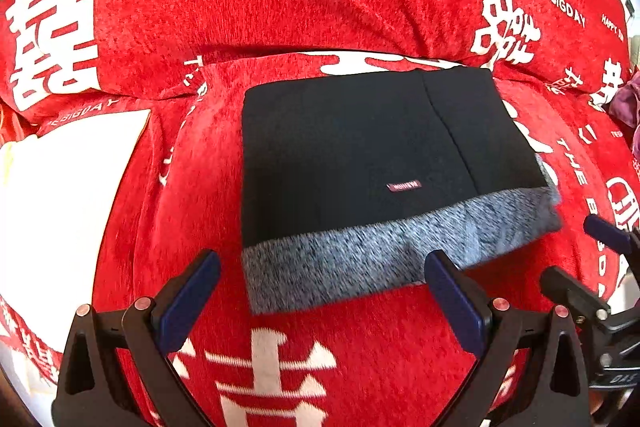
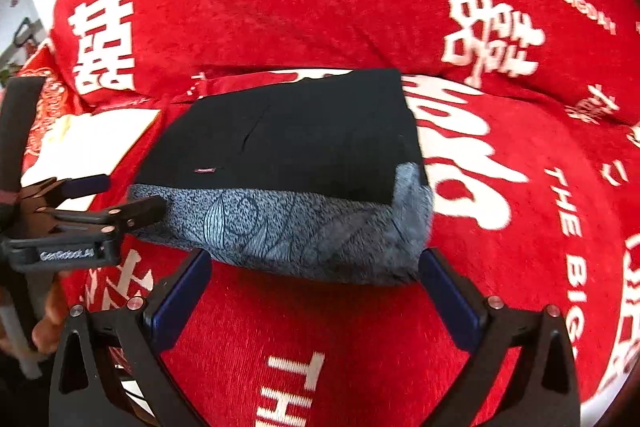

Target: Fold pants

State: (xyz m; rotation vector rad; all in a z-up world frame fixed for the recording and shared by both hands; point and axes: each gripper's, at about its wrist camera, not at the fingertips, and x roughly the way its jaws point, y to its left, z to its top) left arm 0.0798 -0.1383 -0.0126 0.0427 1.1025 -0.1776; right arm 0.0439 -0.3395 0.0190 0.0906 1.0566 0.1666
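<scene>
Red chenille bedding printed with white characters [image 1: 280, 7] is spread beneath a compactly folded pair of black pants with grey fleecy lining [image 1: 360, 147]. Both the left gripper [image 1: 320, 291] and right gripper [image 2: 316, 283] are held spread, empty, just short of the bundle. Soft, thick, light fabric is judged; the grey near edge would be pinched.

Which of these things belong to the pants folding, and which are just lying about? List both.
Belongs to the job:
- folded pants, black with a grey fleecy lining showing along the near edge
- left claw, open, holding nothing
- right claw, open, holding nothing

Just lying about:
- red printed cover under the pants
- white paper to the left
- purple cloth at the far right edge
</scene>
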